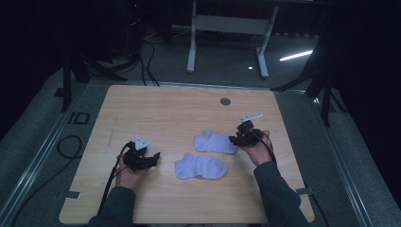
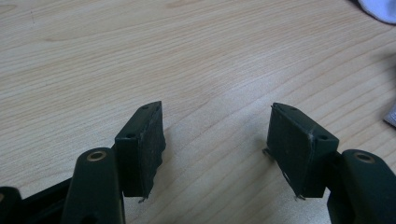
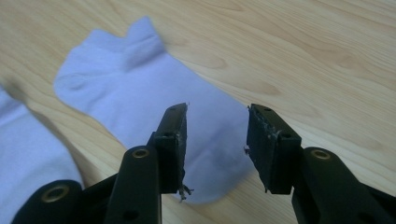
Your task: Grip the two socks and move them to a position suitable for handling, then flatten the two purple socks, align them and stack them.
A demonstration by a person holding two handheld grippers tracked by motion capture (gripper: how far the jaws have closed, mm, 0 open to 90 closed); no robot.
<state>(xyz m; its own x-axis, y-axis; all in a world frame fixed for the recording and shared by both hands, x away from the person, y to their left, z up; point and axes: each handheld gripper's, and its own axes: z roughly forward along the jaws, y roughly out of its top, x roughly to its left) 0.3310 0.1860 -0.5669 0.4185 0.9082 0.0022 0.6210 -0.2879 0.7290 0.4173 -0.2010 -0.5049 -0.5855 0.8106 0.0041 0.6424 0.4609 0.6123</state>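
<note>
Dark room, wooden table [image 1: 179,109], two socks [image 1: 208,153]

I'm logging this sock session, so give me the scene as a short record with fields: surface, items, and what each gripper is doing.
surface: wooden table
items: two pale socks, lying flat, apart
far sock: toe end between the right gripper's jaws
near sock: untouched
right gripper: open, jaws astride the far sock's toe, not yet closed
left gripper: open, over bare wood, holds nothing
</note>
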